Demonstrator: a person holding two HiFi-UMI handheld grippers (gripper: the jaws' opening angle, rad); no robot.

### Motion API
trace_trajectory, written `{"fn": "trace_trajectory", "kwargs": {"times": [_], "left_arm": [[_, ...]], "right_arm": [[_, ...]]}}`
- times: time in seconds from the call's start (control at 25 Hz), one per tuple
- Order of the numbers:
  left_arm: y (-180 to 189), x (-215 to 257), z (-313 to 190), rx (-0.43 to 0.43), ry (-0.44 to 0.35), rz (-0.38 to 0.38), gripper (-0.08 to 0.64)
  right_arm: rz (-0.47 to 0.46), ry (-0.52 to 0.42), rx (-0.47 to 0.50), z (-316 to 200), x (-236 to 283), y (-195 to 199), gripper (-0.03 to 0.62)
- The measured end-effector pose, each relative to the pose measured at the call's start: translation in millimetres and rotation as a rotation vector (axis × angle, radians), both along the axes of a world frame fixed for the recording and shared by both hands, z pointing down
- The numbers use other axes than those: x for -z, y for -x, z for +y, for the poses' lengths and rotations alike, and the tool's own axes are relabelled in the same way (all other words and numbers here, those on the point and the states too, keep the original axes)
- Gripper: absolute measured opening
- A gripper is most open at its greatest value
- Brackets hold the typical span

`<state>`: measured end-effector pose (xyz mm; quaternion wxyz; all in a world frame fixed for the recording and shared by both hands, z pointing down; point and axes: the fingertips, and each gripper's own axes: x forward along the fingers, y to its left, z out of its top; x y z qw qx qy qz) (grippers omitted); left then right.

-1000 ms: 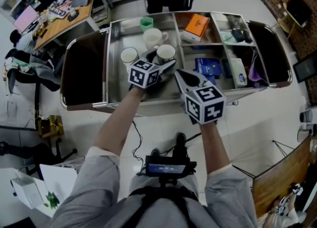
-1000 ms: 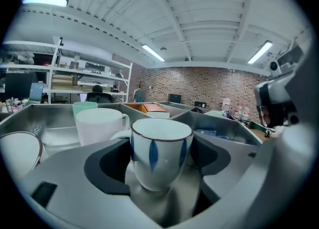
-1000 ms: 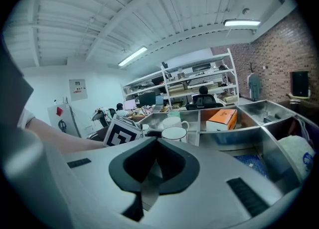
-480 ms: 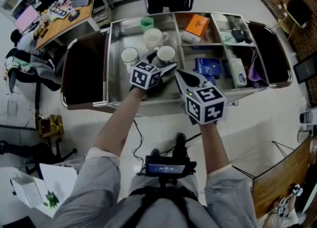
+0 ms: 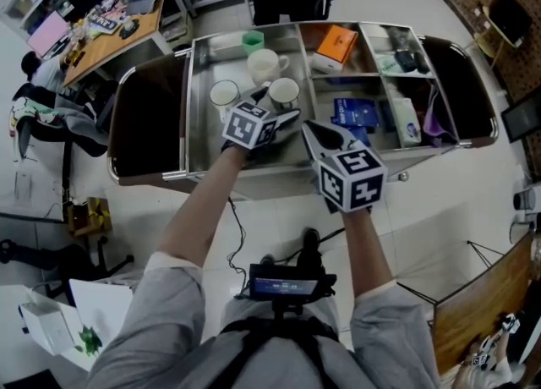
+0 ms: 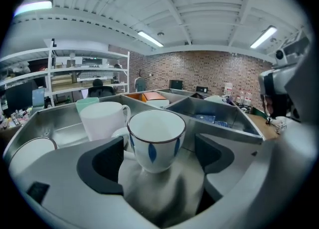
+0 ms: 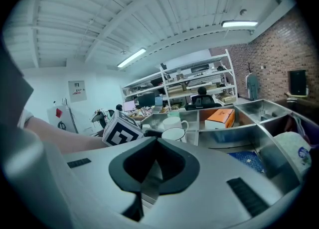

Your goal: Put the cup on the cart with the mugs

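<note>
The white cup with blue leaf marks and a dark rim [image 6: 156, 141] stands upright on the cart's steel tray [image 5: 203, 138], next to a tall white mug [image 6: 102, 118]. My left gripper [image 6: 158, 159] is open around the cup. Its jaws have just been opening, and the dark pads stand clear of the cup on both sides. In the head view the cup [image 5: 284, 91] sits just beyond the left gripper [image 5: 281, 102]. My right gripper [image 5: 317, 132] hovers at the tray's near edge. Its jaws [image 7: 149, 173] are shut with nothing in them.
The tray's left bay also holds the white mug [image 5: 264, 64], a green cup [image 5: 251, 40] and another round cup [image 5: 223, 93]. The bays to the right hold an orange box [image 5: 334, 42] and blue packets [image 5: 355, 114]. A cluttered desk [image 5: 110, 32] stands beyond on the left.
The left gripper has shifted a little to the right and tilted slightly beside the cup, which stays standing on the tray. The right gripper has kept still.
</note>
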<state>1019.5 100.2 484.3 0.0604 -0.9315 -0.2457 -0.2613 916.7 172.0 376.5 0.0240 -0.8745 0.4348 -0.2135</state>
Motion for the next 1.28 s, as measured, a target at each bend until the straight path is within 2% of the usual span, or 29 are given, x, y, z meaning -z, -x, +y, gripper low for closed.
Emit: {"fn": "trace_trajectory", "kwargs": {"times": [0.2, 0.32, 0.68, 0.76, 0.88, 1.0, 1.08, 1.16, 1.28], "left_arm": [[4, 3, -4, 0.004, -0.043, -0.057, 0.437], [11, 12, -8, 0.005, -0.031, -0.074, 0.437], [42, 49, -10, -0.003, 0.003, -0.016, 0.418], [52, 63, -11, 0.006, -0.001, 0.025, 0.346], [72, 82, -18, 0.042, 0.019, 0.093, 0.200], [98, 100, -25, 0.075, 0.039, 0.154, 0.119], [117, 111, -33, 0.107, 0.049, 0.194, 0.037], [138, 118, -41, 0.138, 0.065, 0.228, 0.002], [168, 123, -51, 0.170, 0.087, 0.259, 0.001]], "right_arm": [[0.004, -0.004, -0.002, 0, 0, 1, 0.006], [0.009, -0.006, -0.001, -3, 3, 6, 0.006], [0.028, -0.013, -0.002, -12, 15, 28, 0.006], [0.033, -0.010, -0.010, -11, 15, 33, 0.006], [0.042, -0.009, -0.020, -11, 16, 41, 0.006], [0.052, -0.010, -0.039, -7, 18, 53, 0.006], [0.063, -0.011, -0.055, -5, 20, 63, 0.006], [0.070, -0.013, -0.072, -3, 19, 75, 0.006], [0.072, -0.014, -0.098, 1, 12, 94, 0.006]]}}
